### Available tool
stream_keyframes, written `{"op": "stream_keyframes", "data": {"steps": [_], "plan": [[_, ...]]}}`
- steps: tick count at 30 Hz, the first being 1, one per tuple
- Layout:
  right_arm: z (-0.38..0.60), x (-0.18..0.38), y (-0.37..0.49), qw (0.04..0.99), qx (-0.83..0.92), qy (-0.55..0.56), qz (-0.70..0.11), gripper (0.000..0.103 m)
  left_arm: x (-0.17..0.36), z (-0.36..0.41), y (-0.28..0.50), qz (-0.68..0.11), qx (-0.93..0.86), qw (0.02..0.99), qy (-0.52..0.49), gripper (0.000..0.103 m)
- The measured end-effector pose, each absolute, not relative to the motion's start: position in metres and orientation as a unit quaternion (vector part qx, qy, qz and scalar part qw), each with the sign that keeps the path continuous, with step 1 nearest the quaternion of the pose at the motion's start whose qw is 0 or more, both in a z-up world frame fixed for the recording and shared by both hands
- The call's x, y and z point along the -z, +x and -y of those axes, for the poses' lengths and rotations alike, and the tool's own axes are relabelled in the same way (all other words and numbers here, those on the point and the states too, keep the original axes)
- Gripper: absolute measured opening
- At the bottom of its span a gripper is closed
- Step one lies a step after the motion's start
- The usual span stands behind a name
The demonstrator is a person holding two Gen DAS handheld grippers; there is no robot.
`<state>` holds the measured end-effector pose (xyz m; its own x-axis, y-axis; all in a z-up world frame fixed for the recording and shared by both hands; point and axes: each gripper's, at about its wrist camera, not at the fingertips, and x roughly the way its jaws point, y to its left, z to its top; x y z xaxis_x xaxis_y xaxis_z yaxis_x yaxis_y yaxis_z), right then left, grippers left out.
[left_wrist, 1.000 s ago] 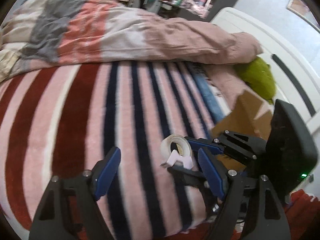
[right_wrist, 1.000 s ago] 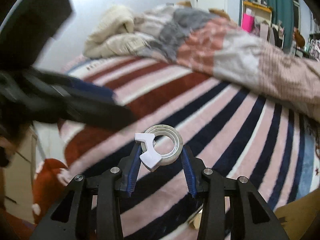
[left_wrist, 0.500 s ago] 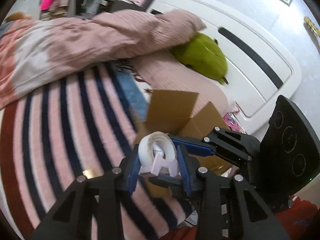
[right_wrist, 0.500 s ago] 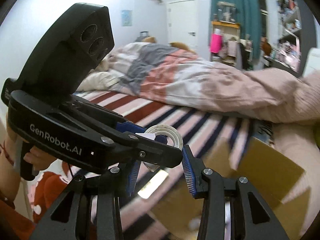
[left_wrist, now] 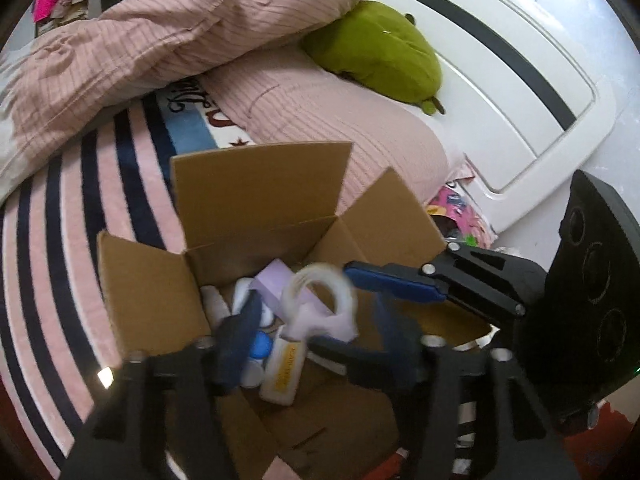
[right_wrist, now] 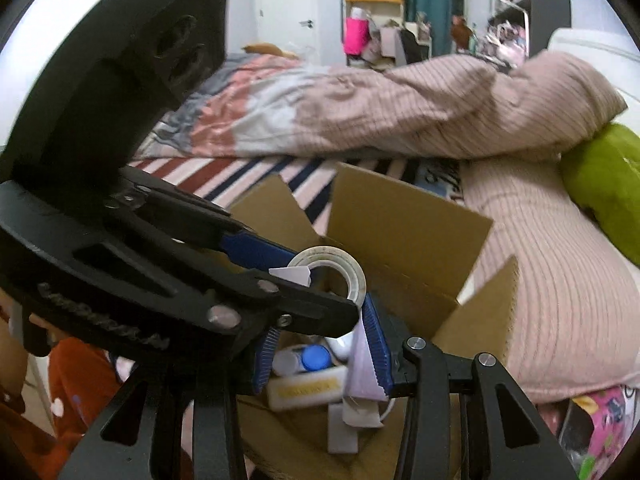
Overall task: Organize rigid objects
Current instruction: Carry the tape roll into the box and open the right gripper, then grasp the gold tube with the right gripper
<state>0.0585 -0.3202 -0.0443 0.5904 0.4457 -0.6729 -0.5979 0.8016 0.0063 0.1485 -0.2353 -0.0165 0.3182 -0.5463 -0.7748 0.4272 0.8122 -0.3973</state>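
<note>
Tape roll suspended over open box, both grippers converged.

Left gripper (left_wrist: 316, 332) jaws stand apart, blurred, flanking the tape roll (left_wrist: 320, 300); whether the right gripper (right_wrist: 324, 344) clamps it cannot be told. The roll hangs above the cardboard box (left_wrist: 256, 196), which holds bottles (right_wrist: 304, 360). Risk: fingers collide, or the roll strikes a raised flap and rolls onto the striped blanket (left_wrist: 52, 248).
</note>
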Motion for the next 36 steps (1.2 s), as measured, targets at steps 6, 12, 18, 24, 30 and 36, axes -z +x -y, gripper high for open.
{"op": "stream_keyframes", "data": {"steps": [6, 12, 18, 24, 30, 36], "plan": [[0.316, 0.041, 0.055, 0.885, -0.285, -0.126, -0.346, 0.041, -0.004, 0.204, 0.131, -0.467, 0.276, 0.838, -0.059, 0.065], [0.286, 0.028, 0.045, 0.883, -0.316, -0.125, -0.323, 0.041, -0.026, 0.13, 0.101, -0.428, 0.197, 0.879, -0.077, 0.068], [0.222, 0.021, 0.029, 0.861, -0.383, -0.129, -0.307, 0.041, -0.023, 0.05, 0.065, -0.412, 0.108, 0.901, -0.084, 0.069], [0.141, 0.047, 0.023, 0.829, -0.421, -0.157, -0.331, 0.041, 0.008, -0.009, 0.046, -0.42, 0.046, 0.901, -0.094, 0.07], [0.096, 0.098, 0.02, 0.832, -0.391, -0.204, -0.337, 0.04, 0.049, -0.043, 0.042, -0.438, 0.033, 0.89, -0.124, 0.07], [0.083, 0.119, 0.008, 0.856, -0.334, -0.266, -0.291, 0.04, 0.073, -0.052, 0.042, -0.454, 0.036, 0.879, -0.141, 0.07]]}}
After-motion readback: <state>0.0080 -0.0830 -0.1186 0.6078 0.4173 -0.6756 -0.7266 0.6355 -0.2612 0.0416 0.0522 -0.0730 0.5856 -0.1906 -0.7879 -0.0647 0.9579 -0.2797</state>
